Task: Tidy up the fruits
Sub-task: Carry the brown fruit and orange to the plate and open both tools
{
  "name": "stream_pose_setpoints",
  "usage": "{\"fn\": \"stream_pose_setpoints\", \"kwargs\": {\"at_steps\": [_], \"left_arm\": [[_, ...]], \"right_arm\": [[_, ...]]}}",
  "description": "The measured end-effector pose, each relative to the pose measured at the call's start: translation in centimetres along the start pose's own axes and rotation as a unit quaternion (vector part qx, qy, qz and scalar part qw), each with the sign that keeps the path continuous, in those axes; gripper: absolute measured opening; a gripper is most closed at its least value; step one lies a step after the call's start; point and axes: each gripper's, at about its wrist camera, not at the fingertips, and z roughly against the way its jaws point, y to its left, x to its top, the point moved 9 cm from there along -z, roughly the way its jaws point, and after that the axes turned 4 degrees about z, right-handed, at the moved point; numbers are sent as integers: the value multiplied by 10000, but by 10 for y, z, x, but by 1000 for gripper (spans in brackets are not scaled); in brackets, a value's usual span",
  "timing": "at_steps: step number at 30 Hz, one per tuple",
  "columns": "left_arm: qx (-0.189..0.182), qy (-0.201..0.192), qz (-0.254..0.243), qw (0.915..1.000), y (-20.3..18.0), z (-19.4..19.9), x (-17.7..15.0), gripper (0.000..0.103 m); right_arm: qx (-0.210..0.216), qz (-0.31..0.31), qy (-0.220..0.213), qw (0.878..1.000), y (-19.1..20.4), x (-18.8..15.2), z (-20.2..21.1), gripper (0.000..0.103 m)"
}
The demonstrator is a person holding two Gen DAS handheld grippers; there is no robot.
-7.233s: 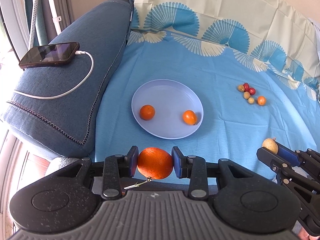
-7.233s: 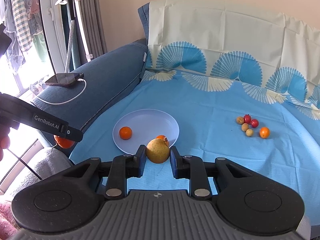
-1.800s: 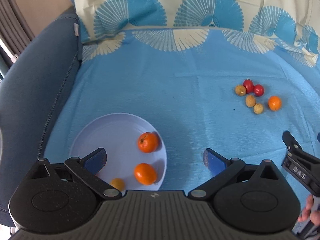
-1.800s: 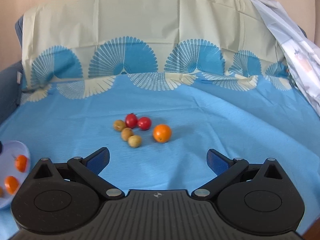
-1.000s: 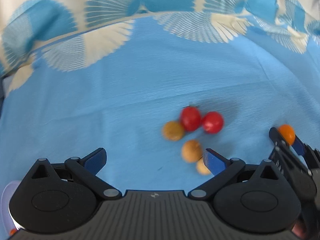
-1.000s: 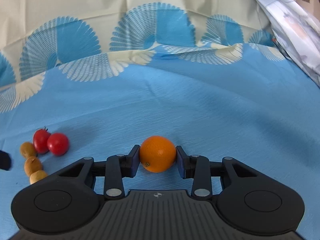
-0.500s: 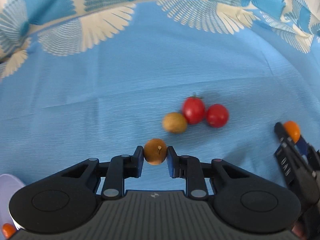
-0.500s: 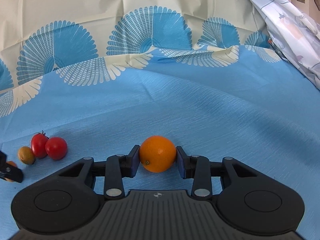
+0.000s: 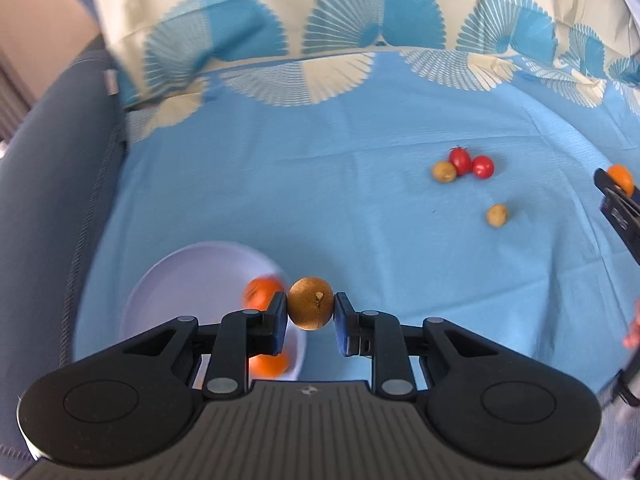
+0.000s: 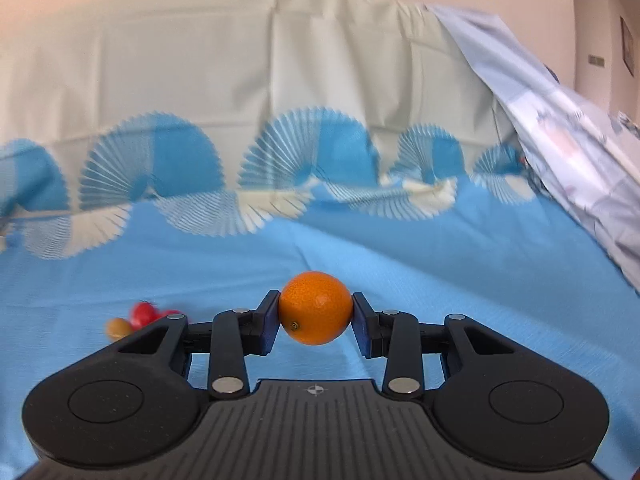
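A small brown fruit [image 9: 311,309], round and rough-skinned like a longan, sits pinched between the blue pads of the left tool [image 9: 311,312], lifted off the cloth. Its jaws closed on the fruit only a moment ago. It hangs just over the right rim of the pale lilac plate [image 9: 192,280]. On that plate two oranges show: one [image 9: 262,294] blurred just behind the left pad, another [image 9: 269,364] partly hidden under the tool's linkage near the plate's front edge.

The right tool [image 10: 316,309] is clamped on a small orange [image 10: 316,308], which fills the gap between its pads and is held clear of the cloth. In the left wrist view that same tool appears at the far right edge with the orange at its tip, and a bit of the person's hand [image 9: 632,330] shows below it.

Still lying on the blue cloth [image 9: 320,184] are two red cherry tomatoes [image 9: 471,162] touching each other, a brown fruit [image 9: 444,171] against the left one, and another brown fruit [image 9: 497,215] lying apart, nearer the camera. From the right wrist view only the tomatoes and one brown fruit peek out past the tool's left arm, blurred.

The cloth, printed with blue and cream fan shapes along its far border, runs up over the backrest of a sofa. A dark blue denim-like armrest [image 9: 52,184] bounds the seat on the left. At the right, a pale patterned sheet [image 10: 560,128] drapes down over the backrest.
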Motion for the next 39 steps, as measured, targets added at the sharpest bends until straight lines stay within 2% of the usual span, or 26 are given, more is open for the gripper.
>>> {"fn": "stream_pose_setpoints", "kwargs": {"at_steps": [2,6,12,18,27,39], "left_arm": [[22,-68,83,9999,14,16,-10,27],[11,-206,267,9994,41,48,-29,27],[-10,-389,597,9975,80,91,-56,27],[66,-537,894,9945,116,118,-84,27],[-49,-751,1227,9896,149,146,-117,27],[-142,-849,1435,9859,164,152,-128,27]], "right_arm": [[257,86,-4,9996,12,3,31,39],[1037,299,177,9940,49,-1,95,39],[2203,552,367,9732,114,-4,184,39],[2853,1059,211,9523,162,-4,255,39],[3141,1272,334,9402,187,-12,304,39],[3156,1400,264,9381,193,-9,318,39]]}}
